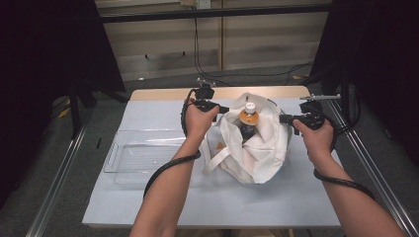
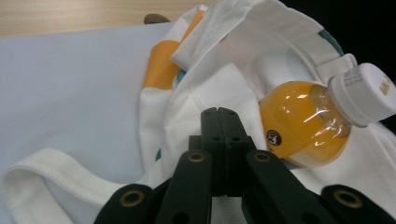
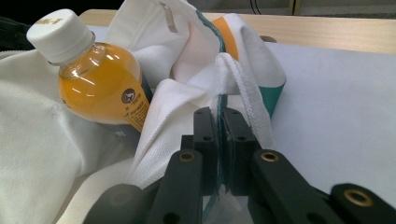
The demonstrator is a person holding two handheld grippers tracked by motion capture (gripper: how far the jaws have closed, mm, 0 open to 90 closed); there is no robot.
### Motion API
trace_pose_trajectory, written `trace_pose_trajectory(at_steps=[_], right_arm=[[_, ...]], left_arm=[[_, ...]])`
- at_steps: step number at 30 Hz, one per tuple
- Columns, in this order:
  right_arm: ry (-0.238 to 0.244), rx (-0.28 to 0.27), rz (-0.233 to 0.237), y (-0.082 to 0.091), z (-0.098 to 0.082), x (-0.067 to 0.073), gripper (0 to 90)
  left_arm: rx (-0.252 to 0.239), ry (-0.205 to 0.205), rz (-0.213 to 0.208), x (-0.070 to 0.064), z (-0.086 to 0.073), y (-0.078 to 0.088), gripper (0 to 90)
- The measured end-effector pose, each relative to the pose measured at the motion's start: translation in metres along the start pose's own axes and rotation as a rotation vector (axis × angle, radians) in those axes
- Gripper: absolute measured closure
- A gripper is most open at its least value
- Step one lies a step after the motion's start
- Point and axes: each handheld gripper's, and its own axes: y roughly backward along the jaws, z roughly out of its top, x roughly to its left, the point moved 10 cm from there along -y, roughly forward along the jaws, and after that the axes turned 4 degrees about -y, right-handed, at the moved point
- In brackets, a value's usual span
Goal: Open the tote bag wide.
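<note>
The bag (image 1: 257, 143) lies at the table's (image 1: 148, 202) centre, a bottle (image 1: 248, 121) standing in its mouth, cap up. The left gripper (image 1: 222, 109) holds the rim at nine o'clock, the right gripper (image 1: 285, 118) at three. From above, an empty clear tray (image 1: 143, 155) sits at nine o'clock of the bag. The left gripper view shows its jaws clenched on white cloth (image 2: 205, 88). The right gripper view shows its jaws pinching the teal-edged rim (image 3: 219, 100).
</note>
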Motion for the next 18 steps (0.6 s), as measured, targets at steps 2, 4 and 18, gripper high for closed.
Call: trace_pose_trajectory(at_steps=[2, 4, 18], right_arm=[[-0.001, 0.0, -0.004, 0.0, 0.0, -0.001, 86.8], [-0.004, 0.005, -0.009, 0.0, -0.001, -0.002, 87.0], [0.012, -0.005, -0.01, 0.003, 0.003, 0.002, 86.9]], left_arm=[[0.001, -0.005, 0.031, 0.005, 0.0, 0.003, 90.0], [-0.014, 0.02, 0.031, 0.01, 0.0, 0.007, 90.0], [-0.04, -0.017, 0.014, -0.013, 0.014, 0.015, 61.5]])
